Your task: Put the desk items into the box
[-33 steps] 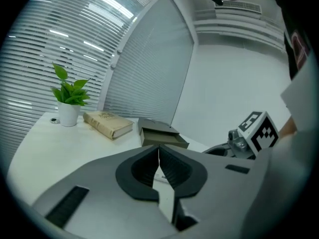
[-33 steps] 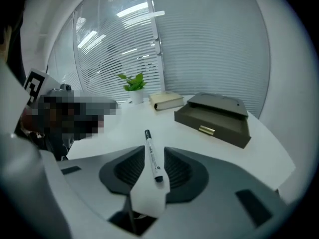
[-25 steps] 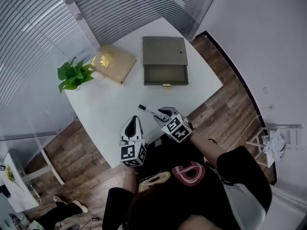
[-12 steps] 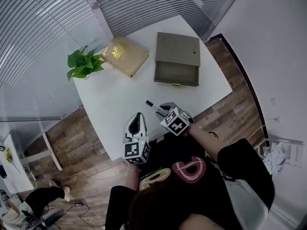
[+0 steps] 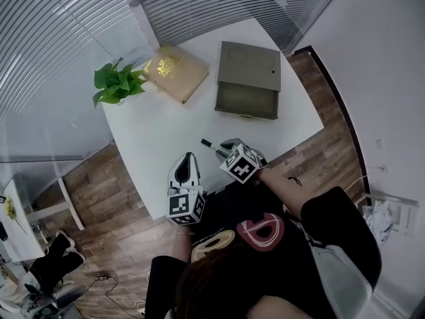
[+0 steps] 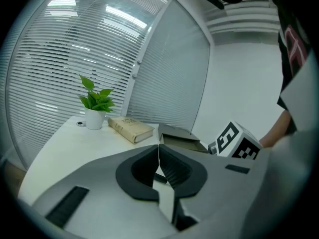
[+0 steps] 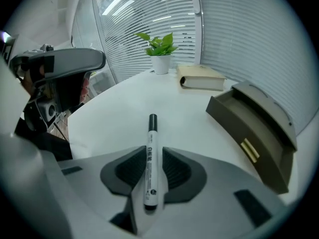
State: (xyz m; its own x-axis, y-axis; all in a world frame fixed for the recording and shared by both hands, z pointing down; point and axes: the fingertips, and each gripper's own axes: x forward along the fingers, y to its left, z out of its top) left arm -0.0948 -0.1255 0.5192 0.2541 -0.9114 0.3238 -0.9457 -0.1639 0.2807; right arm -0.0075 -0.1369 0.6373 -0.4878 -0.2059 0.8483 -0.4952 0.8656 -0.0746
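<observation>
White marker pen (image 7: 151, 133) lies on the tabletop (image 5: 166, 138) at mid-frame between my right gripper's (image 7: 153, 154) closing jaws, my left gripper's (image 6: 159, 156) jaws are pressed together empty, and the drawer box (image 5: 247, 85) above looks unfilled.

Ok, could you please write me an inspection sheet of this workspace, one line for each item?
Surface: white table, mostly bare.
Job's things: marker lies on the table near the person, black cap pointing away; grey box at the far side, its drawer pulled open.
Clutter: book lying flat, potted plant beside it.
Grippers: left gripper, jaws together, nothing between them; right gripper, jaws closing with the marker between them, a gap showing on one side.
Cables: none on the table; one on the floor.
Surroundings: window blinds, wood floor.
</observation>
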